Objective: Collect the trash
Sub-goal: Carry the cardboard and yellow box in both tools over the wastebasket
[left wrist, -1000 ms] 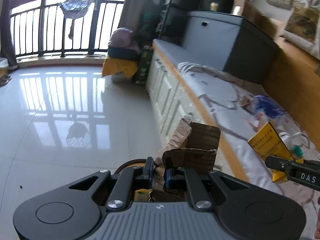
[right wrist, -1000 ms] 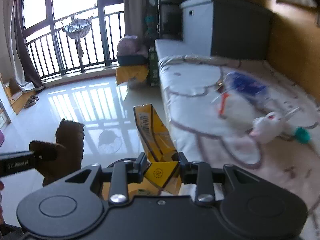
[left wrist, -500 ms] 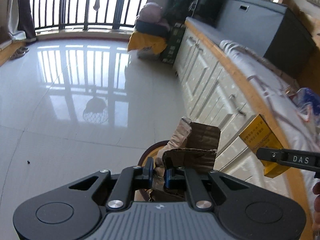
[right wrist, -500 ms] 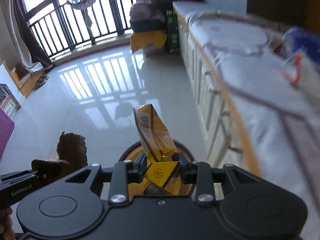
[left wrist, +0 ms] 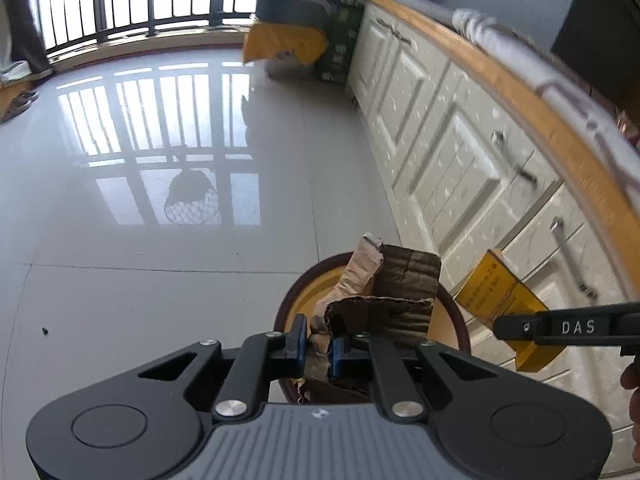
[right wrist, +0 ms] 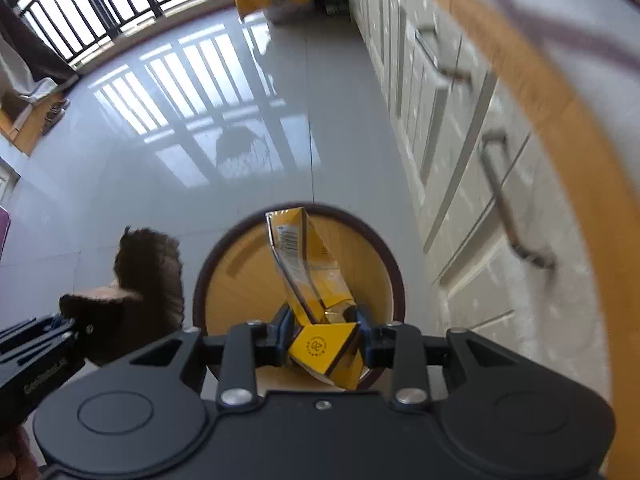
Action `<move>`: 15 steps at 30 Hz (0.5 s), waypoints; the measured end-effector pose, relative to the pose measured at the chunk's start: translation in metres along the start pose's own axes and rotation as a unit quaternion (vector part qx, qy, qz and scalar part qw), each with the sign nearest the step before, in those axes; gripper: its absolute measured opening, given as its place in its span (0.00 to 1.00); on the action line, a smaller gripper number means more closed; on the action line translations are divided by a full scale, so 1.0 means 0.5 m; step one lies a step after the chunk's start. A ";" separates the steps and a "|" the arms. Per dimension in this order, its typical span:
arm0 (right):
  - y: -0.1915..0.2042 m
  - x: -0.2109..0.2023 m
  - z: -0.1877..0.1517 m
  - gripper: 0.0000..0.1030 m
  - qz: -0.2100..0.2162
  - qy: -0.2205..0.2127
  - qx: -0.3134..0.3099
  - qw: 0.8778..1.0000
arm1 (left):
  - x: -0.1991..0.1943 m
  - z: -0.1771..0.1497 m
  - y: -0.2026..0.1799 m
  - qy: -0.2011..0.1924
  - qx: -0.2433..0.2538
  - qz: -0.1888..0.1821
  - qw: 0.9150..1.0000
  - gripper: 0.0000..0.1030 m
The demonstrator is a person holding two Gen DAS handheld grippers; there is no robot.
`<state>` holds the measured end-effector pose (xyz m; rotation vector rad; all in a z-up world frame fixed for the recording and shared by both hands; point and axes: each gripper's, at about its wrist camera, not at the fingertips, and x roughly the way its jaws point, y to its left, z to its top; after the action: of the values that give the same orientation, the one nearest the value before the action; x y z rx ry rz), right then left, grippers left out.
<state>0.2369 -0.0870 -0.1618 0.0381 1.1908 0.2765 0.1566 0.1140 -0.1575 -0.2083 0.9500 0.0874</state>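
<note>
My left gripper (left wrist: 319, 350) is shut on a torn piece of brown cardboard (left wrist: 394, 292), which hangs over the round yellow bin (left wrist: 308, 298) with a dark brown rim on the floor. In the right wrist view my right gripper (right wrist: 323, 336) is shut on a crumpled yellow carton (right wrist: 310, 280), held right above the same bin (right wrist: 248, 268). The carton (left wrist: 500, 300) and the right gripper's finger (left wrist: 568, 326) show at the right of the left wrist view. The cardboard (right wrist: 136, 280) and the left gripper's finger (right wrist: 36, 344) show at the left of the right wrist view.
White cabinet doors (left wrist: 460, 160) with metal handles run along the right under a wooden ledge (left wrist: 532, 108). Glossy grey floor tiles (left wrist: 140, 240) spread to the left. A yellow bag (left wrist: 284, 42) lies by the balcony railing (left wrist: 120, 0) at the back.
Both grippers have come down and tipped toward the floor, each with its piece in it. The bed top has left view and the bin now lies right under both pieces.
</note>
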 end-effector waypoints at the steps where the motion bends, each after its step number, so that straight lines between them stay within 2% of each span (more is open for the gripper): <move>1: -0.001 0.012 -0.003 0.33 0.002 0.008 0.003 1.000 | 0.016 0.003 -0.006 0.005 0.008 0.001 1.000 0.12; 8: -0.004 0.080 -0.005 0.33 0.005 0.052 0.015 0.999 | 0.109 0.016 -0.036 0.035 0.060 0.007 0.998 0.12; 15: -0.025 0.128 0.000 0.34 -0.007 0.084 0.030 0.996 | 0.184 0.026 -0.067 0.057 0.122 0.018 0.991 0.12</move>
<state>0.2610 -0.0844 -0.2221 0.0596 1.3654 0.2350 0.2259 0.0826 -0.2203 0.0307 1.0681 -0.0077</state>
